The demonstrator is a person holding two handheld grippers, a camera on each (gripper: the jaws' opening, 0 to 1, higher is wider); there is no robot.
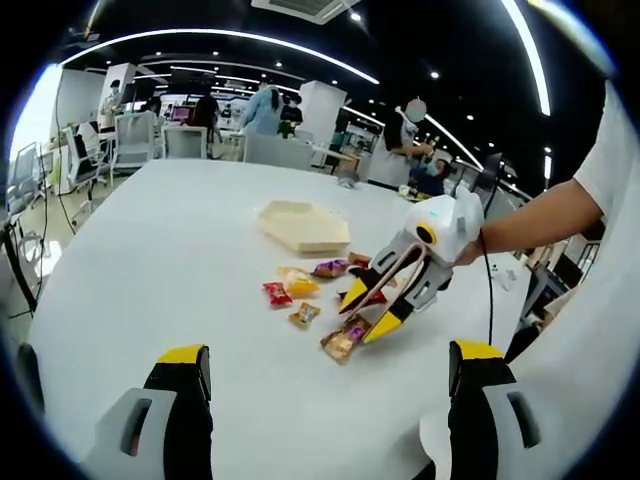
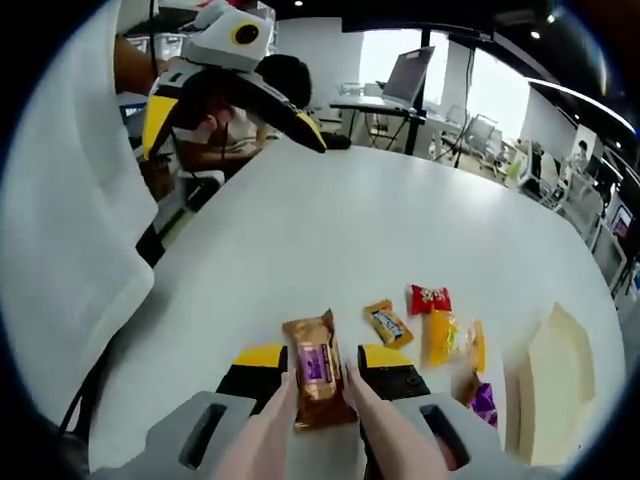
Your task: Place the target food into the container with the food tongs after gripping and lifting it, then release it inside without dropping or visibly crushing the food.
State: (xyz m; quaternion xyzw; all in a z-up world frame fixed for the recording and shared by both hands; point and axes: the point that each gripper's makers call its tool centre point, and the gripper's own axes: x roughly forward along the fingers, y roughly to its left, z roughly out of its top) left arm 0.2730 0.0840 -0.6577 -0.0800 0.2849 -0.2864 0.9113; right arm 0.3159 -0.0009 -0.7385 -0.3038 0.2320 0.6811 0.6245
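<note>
A brown snack packet with a purple label (image 2: 315,370) is pinched between the tips of the pink food tongs (image 2: 385,430). My right gripper (image 2: 322,358) is shut on the tongs. In the left gripper view that gripper (image 1: 368,312) reaches in from the right, with the tongs (image 1: 395,265) pointing down at the packet (image 1: 340,342); I cannot tell whether the packet is off the table. The beige hexagonal container (image 1: 303,225) lies beyond the snacks. My left gripper (image 1: 328,358) stands open and holds nothing; in the right gripper view it (image 2: 232,128) hangs at the top left.
Loose snacks lie on the white table (image 1: 160,250): a red packet (image 1: 277,293), a yellow one (image 1: 298,282), a small orange one (image 1: 304,314) and a purple one (image 1: 330,267). The container (image 2: 560,370) is at the right. People, chairs and desks stand behind the table.
</note>
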